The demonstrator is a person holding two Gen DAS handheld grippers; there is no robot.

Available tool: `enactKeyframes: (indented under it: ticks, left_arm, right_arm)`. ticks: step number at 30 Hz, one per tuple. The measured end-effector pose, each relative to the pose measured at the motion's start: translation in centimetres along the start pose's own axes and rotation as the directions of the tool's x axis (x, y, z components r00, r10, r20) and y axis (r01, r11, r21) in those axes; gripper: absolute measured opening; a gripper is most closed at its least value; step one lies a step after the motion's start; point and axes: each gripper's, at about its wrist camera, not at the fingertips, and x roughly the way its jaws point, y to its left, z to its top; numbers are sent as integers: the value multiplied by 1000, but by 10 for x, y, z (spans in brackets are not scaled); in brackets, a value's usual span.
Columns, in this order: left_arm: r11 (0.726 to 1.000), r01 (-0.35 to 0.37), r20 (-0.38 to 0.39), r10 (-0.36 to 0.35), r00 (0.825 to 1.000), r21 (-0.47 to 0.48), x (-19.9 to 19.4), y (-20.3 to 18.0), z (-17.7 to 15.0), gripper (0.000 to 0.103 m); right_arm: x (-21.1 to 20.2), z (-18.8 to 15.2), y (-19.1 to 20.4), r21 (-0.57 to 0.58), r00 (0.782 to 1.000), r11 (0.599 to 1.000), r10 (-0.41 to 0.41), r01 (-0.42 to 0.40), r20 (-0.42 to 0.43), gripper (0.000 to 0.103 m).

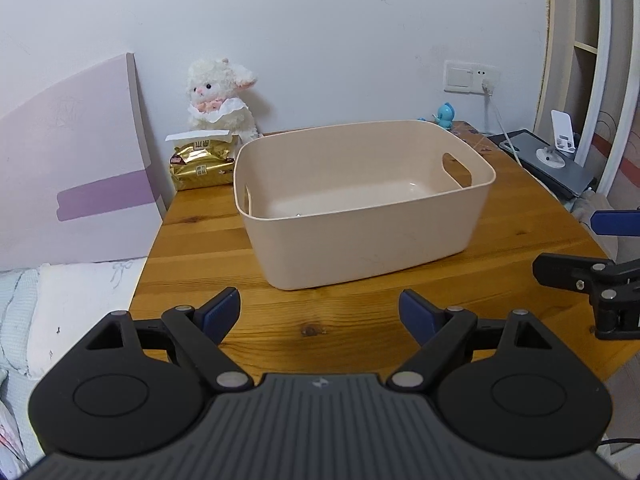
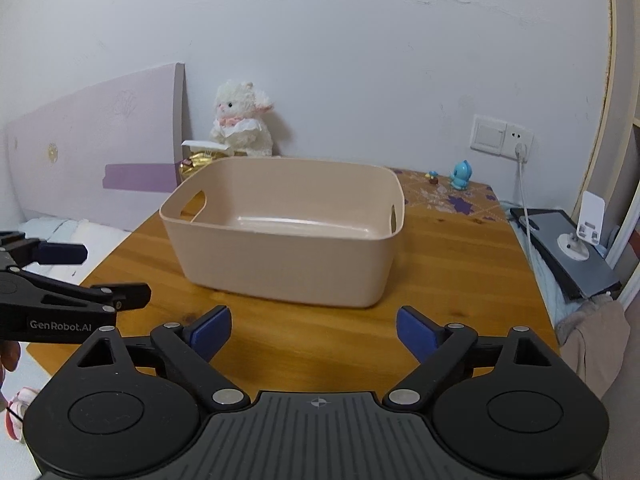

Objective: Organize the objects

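Observation:
A beige plastic bin [image 1: 360, 236] with handle cutouts stands on the wooden table [image 1: 208, 276]; it also shows in the right wrist view [image 2: 280, 264] and looks empty. My left gripper [image 1: 320, 314] is open and empty, just short of the bin's near wall. My right gripper [image 2: 314, 334] is open and empty, also just short of the bin. A white plush lamb [image 1: 222, 98] sits at the back left by the wall, behind a gold packet [image 1: 200, 166] with a white comb on top. A small blue toy figure [image 1: 444, 115] stands at the back right.
A lilac headboard [image 1: 72, 168] leans at the table's left, with bedding [image 1: 68, 308] below. A grey laptop [image 1: 552, 164] with a white phone stand [image 1: 562, 132] lies at the right edge. A cable [image 2: 524, 200] hangs from the wall socket. The right gripper shows at the left wrist view's right edge [image 1: 600, 280].

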Motion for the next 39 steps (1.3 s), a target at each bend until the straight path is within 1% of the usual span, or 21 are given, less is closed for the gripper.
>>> enactKeyframes:
  ticks: [5, 11, 16, 21, 27, 32, 39]
  left_arm:
    - [1000, 3, 6, -3, 1000, 13, -14, -6, -5, 87]
    - [1000, 22, 7, -22, 1000, 11, -29, -11, -13, 87]
    - [1000, 21, 10, -21, 1000, 0, -38, -12, -19, 87]
    - [999, 31, -6, -31, 999, -11, -41, -14, -25, 87]
    - [1000, 24, -24, -24, 999, 3, -42, -20, -31, 87]
    - [1000, 5, -14, -5, 1000, -6, -49, -16, -33, 87]
    - [1000, -4, -12, 4, 1000, 12, -54, -18, -31, 87]
  right_arm:
    - [-13, -10, 4, -18, 1000, 1000, -15, 15, -4, 91]
    - [-23, -20, 7, -17, 1000, 1000, 7, -7, -10, 91]
    - [-28, -32, 8, 16, 999, 999, 40, -39, -29, 92]
    - [-34, -43, 10, 20, 998, 999, 40, -40, -42, 92]
    - [-40, -45, 6, 24, 999, 1000, 20, -19, -42, 92]
    - [-43, -46, 1, 21, 999, 1000, 2, -1, -45, 92]
    - [-42, -46, -4, 33, 999, 999, 1, 1, -52, 92]
